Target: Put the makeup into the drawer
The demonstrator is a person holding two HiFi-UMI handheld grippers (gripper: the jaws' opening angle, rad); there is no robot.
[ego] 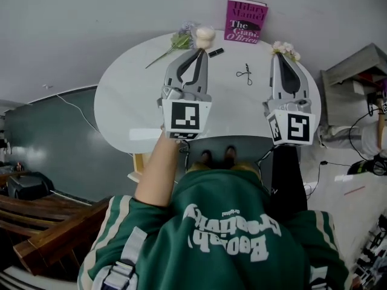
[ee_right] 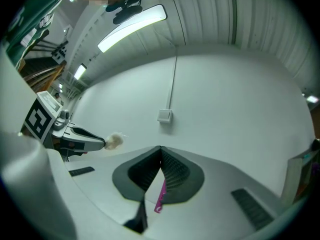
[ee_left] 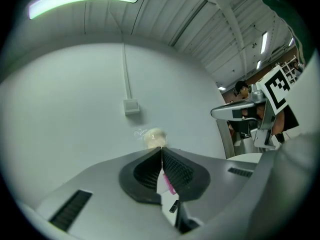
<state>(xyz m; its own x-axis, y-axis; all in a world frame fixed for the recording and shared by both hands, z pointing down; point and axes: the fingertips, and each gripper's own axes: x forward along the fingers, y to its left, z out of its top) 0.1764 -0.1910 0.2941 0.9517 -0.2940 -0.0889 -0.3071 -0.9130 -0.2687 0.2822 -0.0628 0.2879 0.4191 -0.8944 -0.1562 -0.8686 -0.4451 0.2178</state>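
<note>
A small black makeup tube (ego: 216, 52) lies on the round white table (ego: 127, 101), just right of my left gripper (ego: 198, 51). That gripper is held level above the table with its jaws shut tip to tip and nothing between the pads (ee_left: 161, 149). A cream flower head (ego: 204, 37) lines up just past its fingertips (ee_left: 155, 137); I cannot tell whether they touch. My right gripper (ego: 283, 54) hovers to the right, also shut and empty (ee_right: 160, 148). A thin black wire-like item (ego: 245, 73) lies between the two grippers. No drawer shows plainly.
A magenta book (ego: 245, 20) stands against the grey wall behind the table. Green-stemmed flowers (ego: 175, 43) lie at the back left, pale blossoms (ego: 285, 49) at the back right. A pale wooden piece (ego: 138, 164) shows under the near table edge. A grey shelf (ego: 357, 71) stands at right.
</note>
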